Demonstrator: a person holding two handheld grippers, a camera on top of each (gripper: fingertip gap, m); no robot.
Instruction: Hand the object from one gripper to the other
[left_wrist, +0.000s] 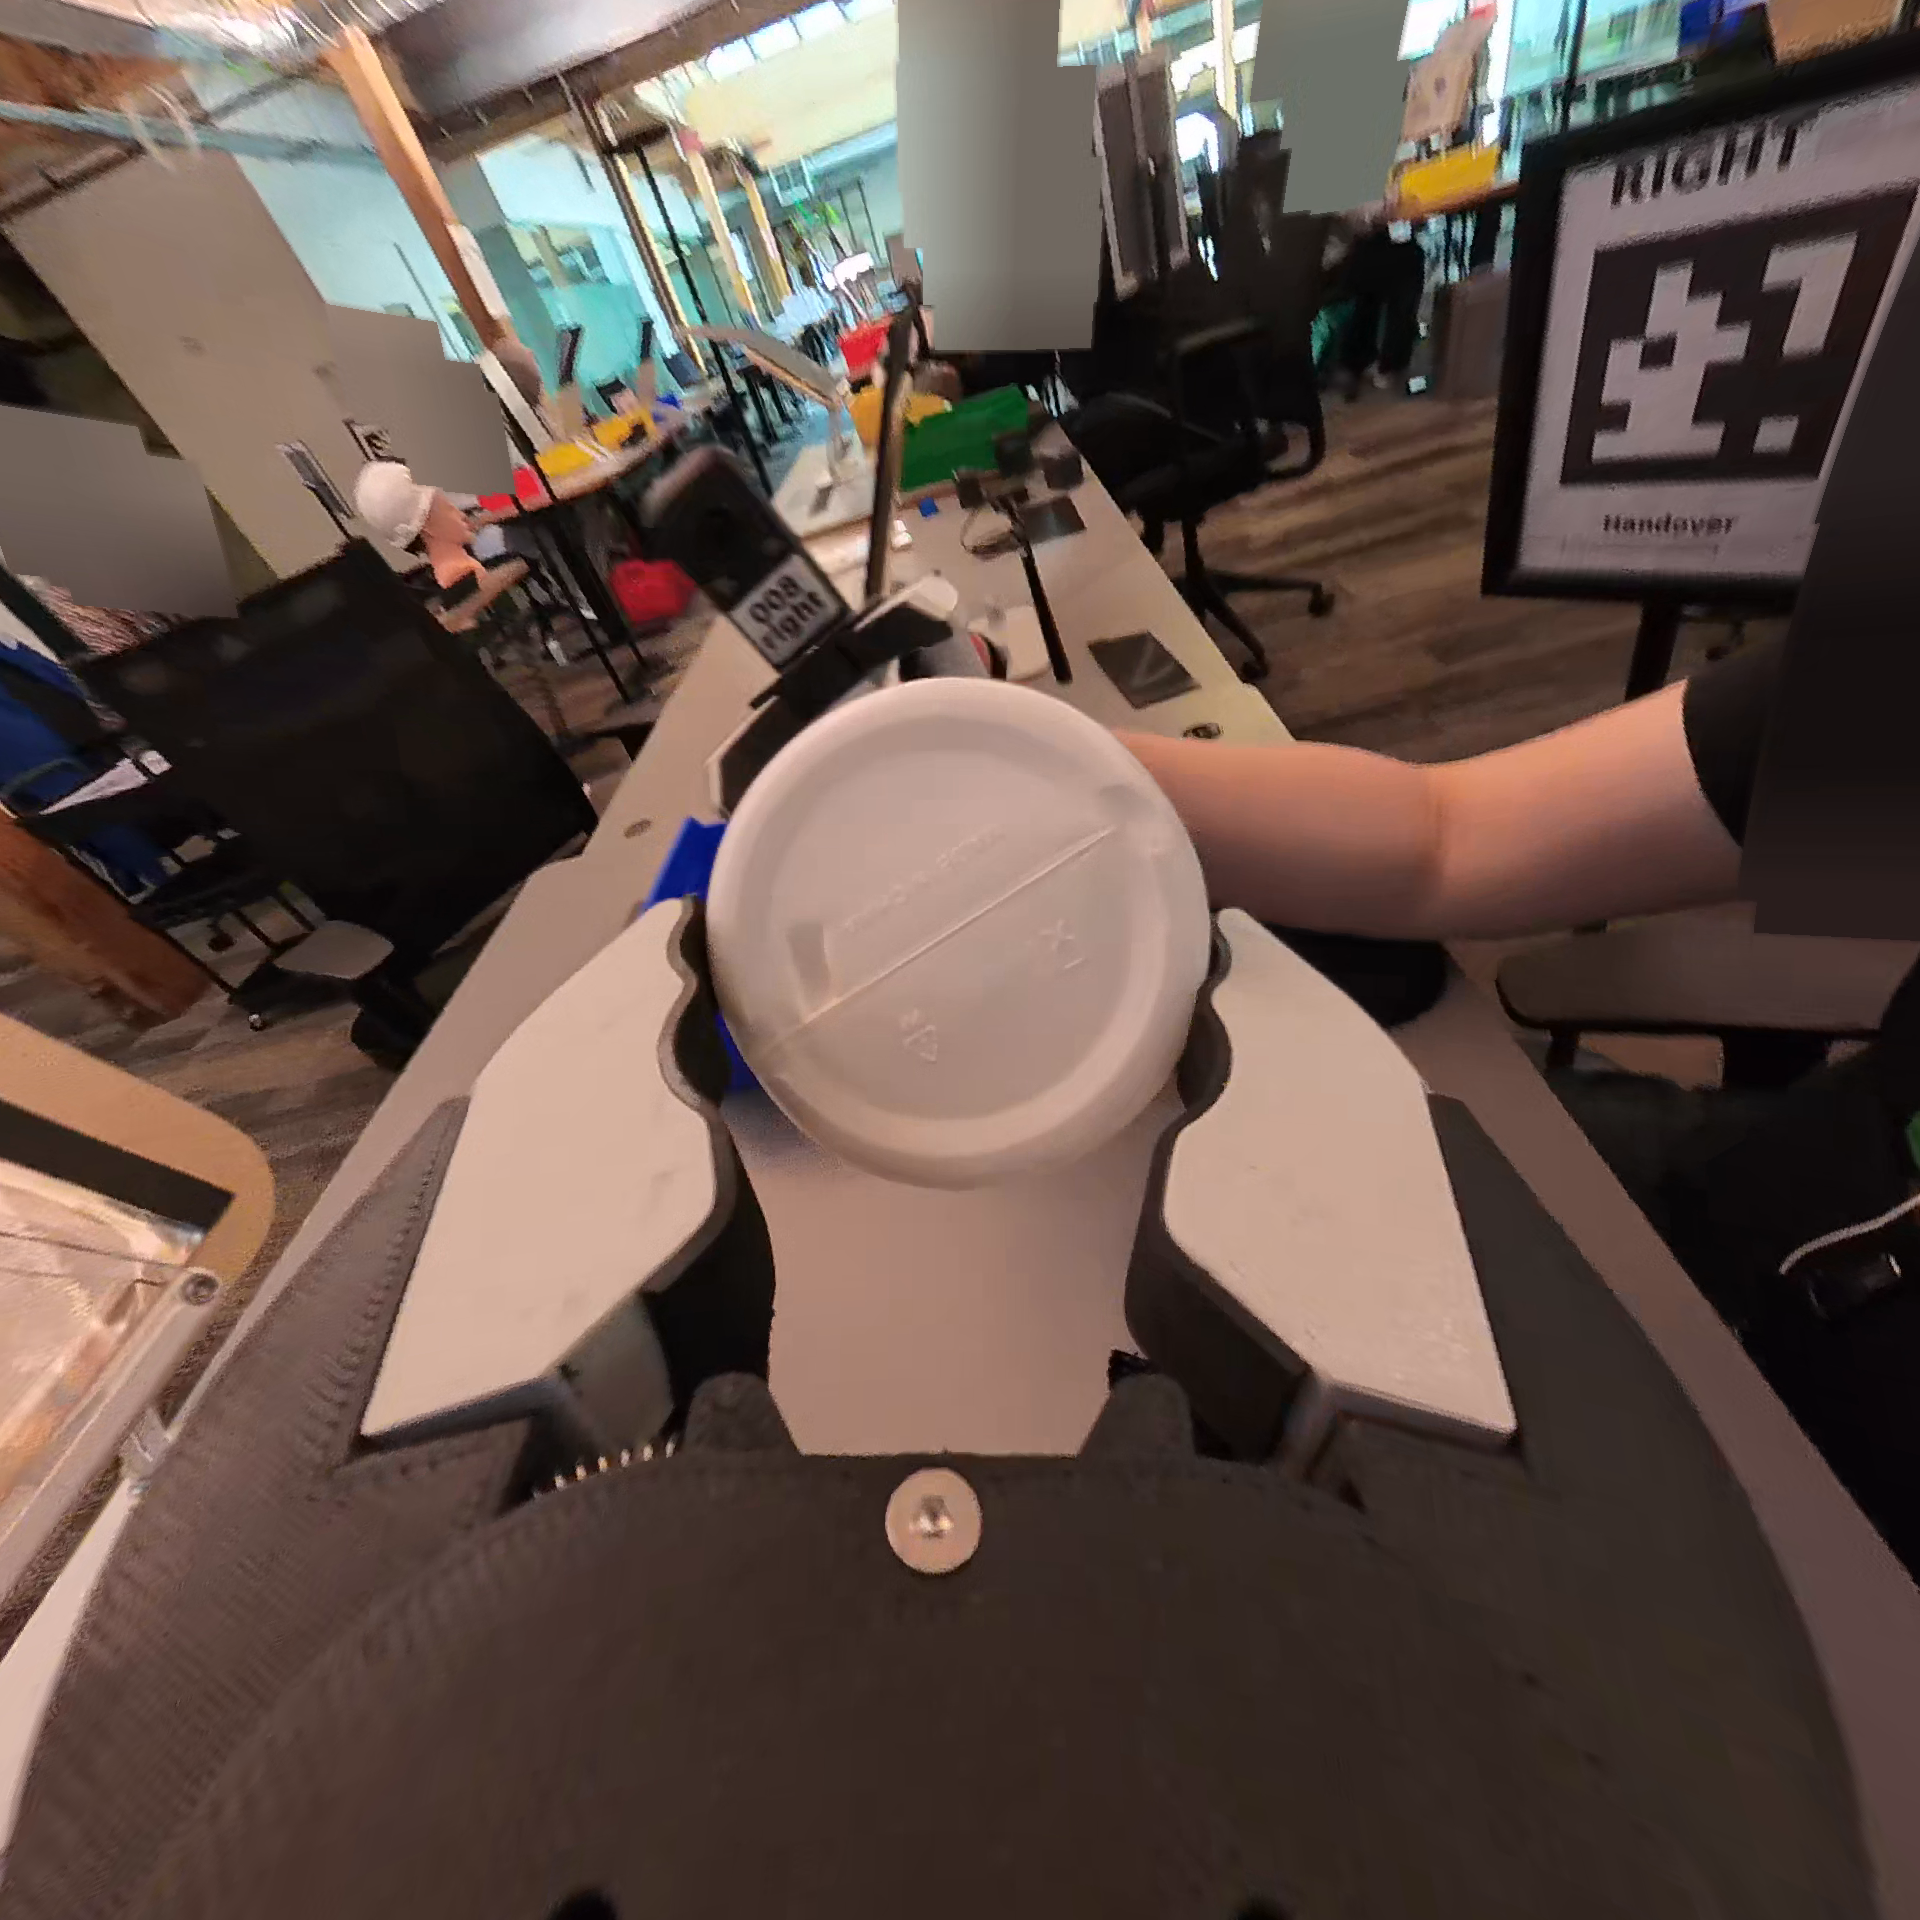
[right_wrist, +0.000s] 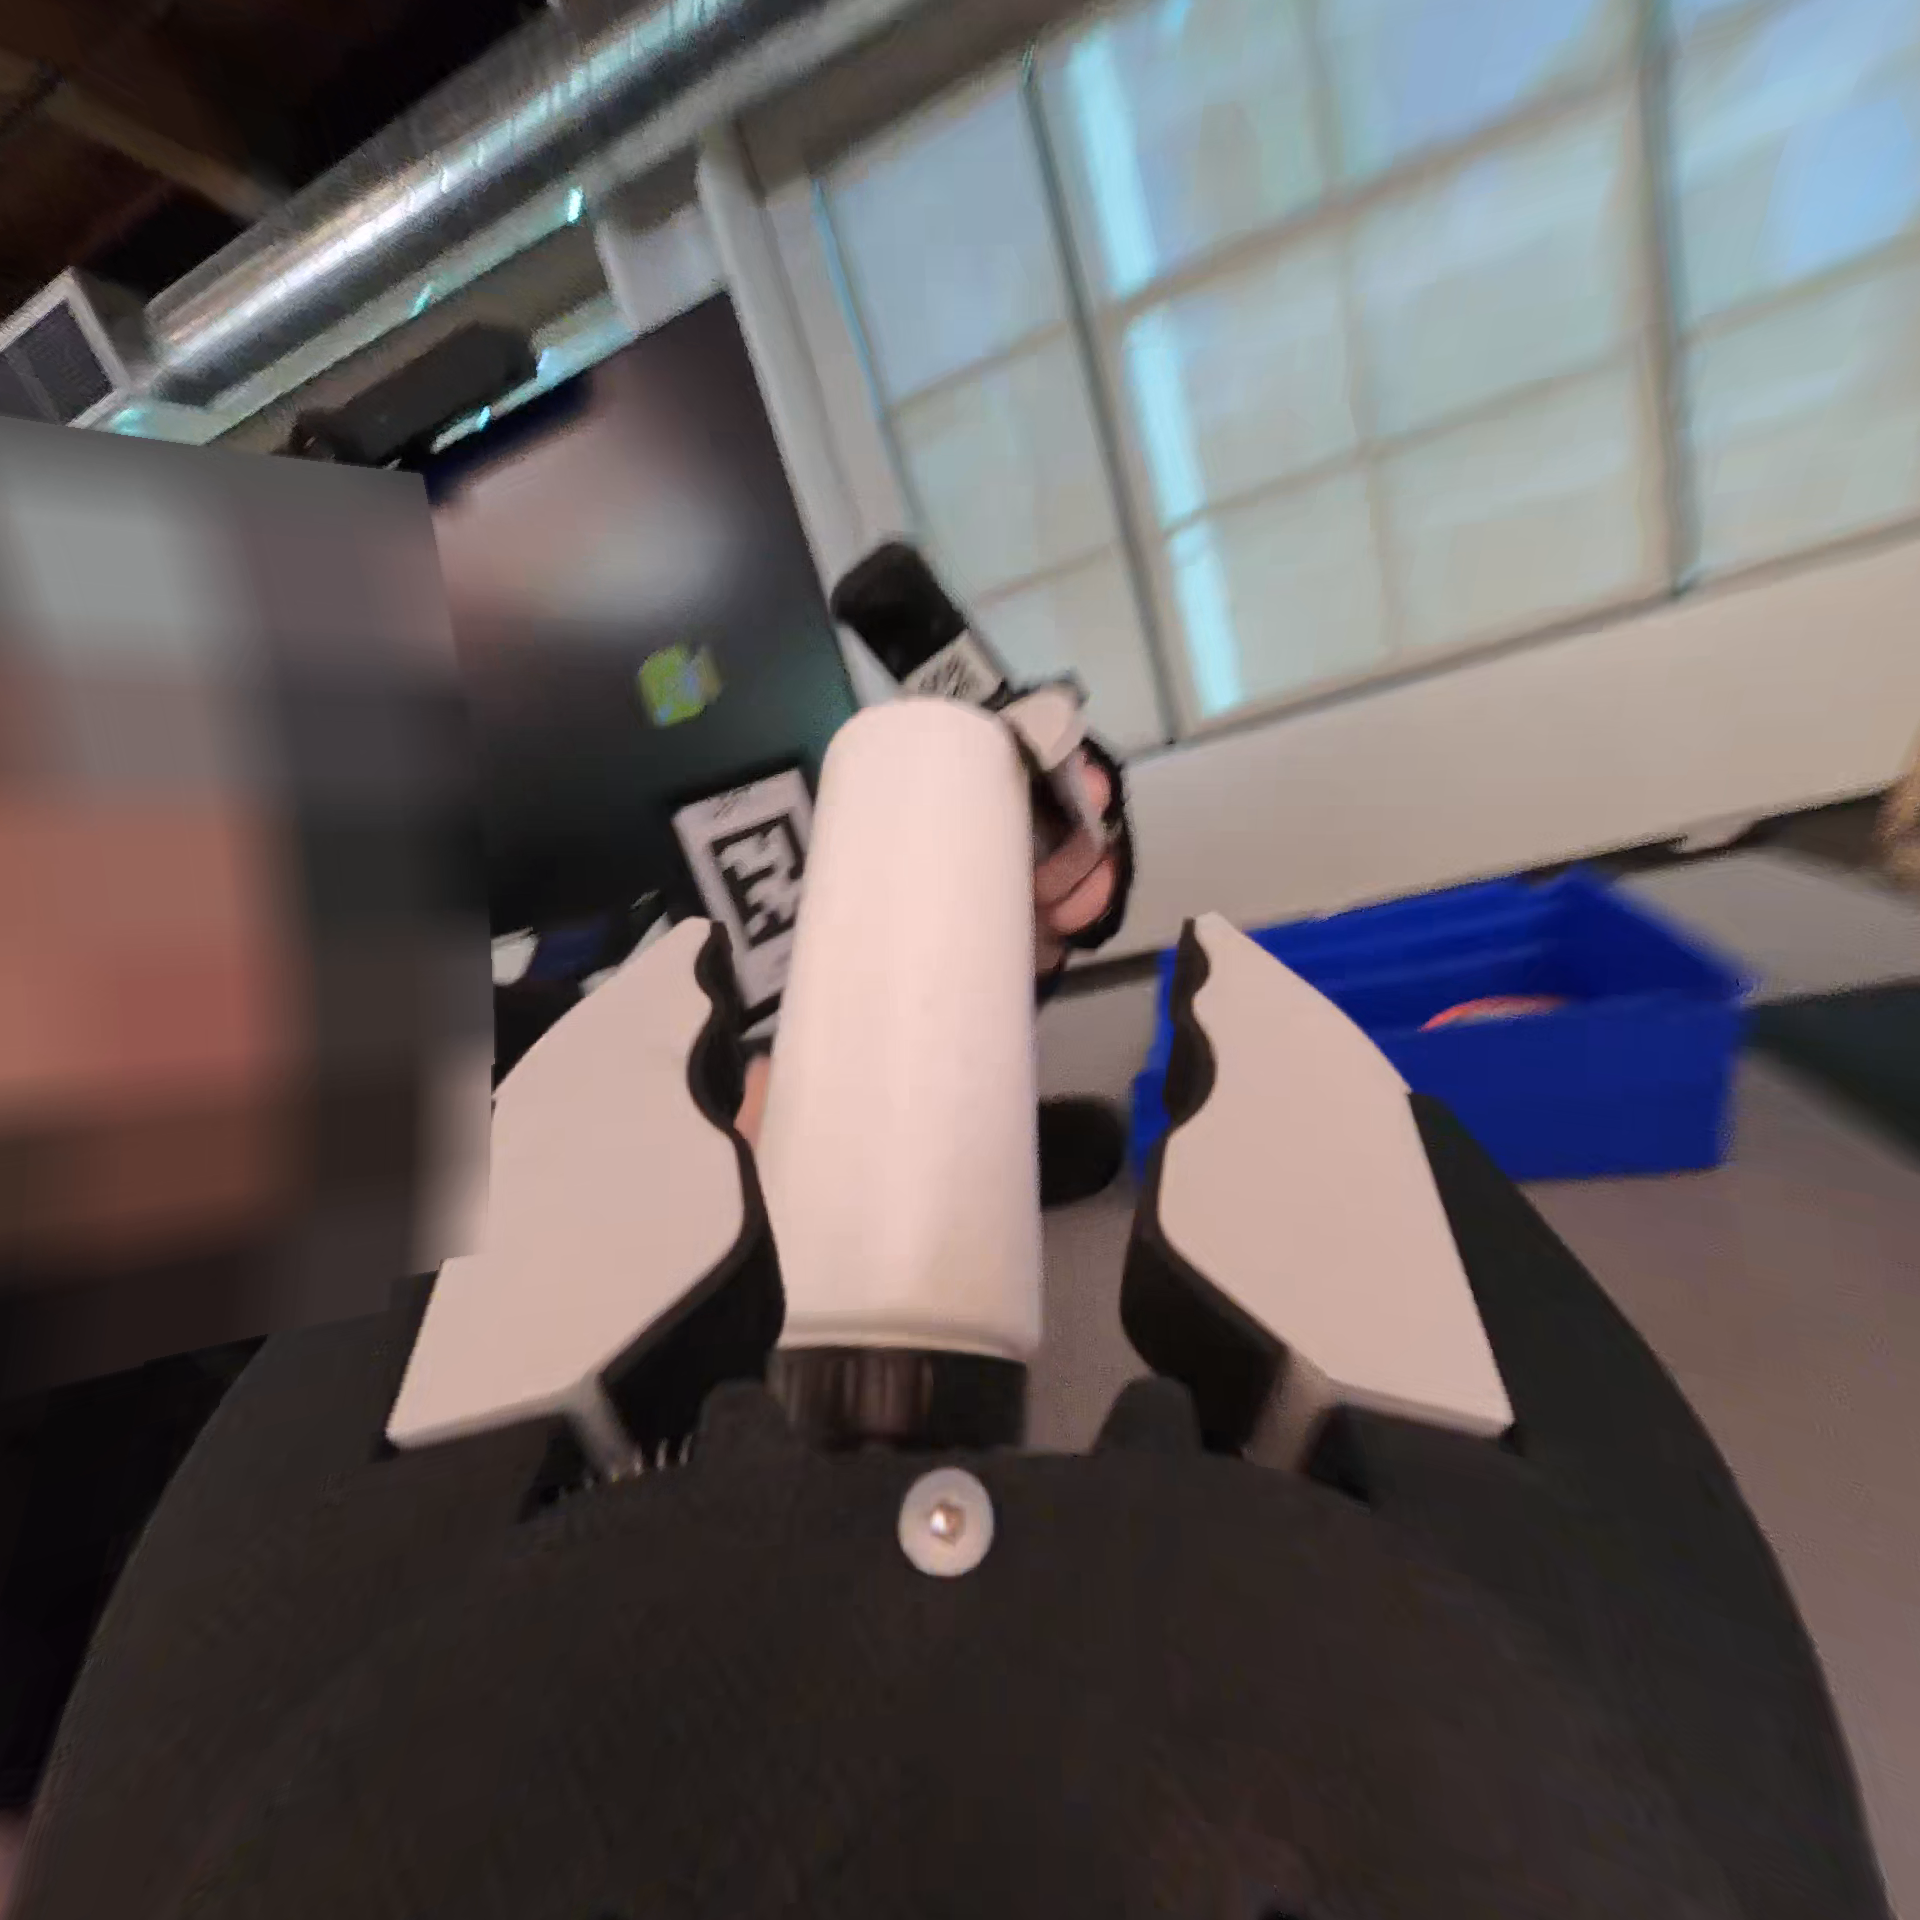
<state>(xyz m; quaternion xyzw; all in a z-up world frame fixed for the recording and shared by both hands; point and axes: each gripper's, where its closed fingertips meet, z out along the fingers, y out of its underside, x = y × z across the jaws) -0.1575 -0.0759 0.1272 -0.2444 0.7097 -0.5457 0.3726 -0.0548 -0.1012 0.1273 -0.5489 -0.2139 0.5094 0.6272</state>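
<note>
A white bottle (left_wrist: 956, 925) points its round bottom at the left wrist camera. My left gripper (left_wrist: 956, 920) is shut on its bottom end, with both dark pads pressed against its sides. In the right wrist view the bottle (right_wrist: 914, 1039) lies lengthwise between the fingers of my right gripper (right_wrist: 951, 935), its dark ribbed cap near the gripper's base. The right jaws stand open, with a clear gap at the right finger (right_wrist: 1309, 1195). The left gripper (right_wrist: 1049, 727) shows at the bottle's far end. The right gripper's body (left_wrist: 800, 623) shows behind the bottle.
A long grey table (left_wrist: 1122, 540) runs below both grippers. A blue bin (right_wrist: 1507, 1039) stands on it at the right. A person's forearm (left_wrist: 1403, 831) reaches in from the right. A marker board (left_wrist: 1704, 343) on a stand, black chairs (left_wrist: 343, 727) and a dark monitor (right_wrist: 623, 623) surround the table. The gap from one gripper's tips to the other's is roughly 12 centimetres.
</note>
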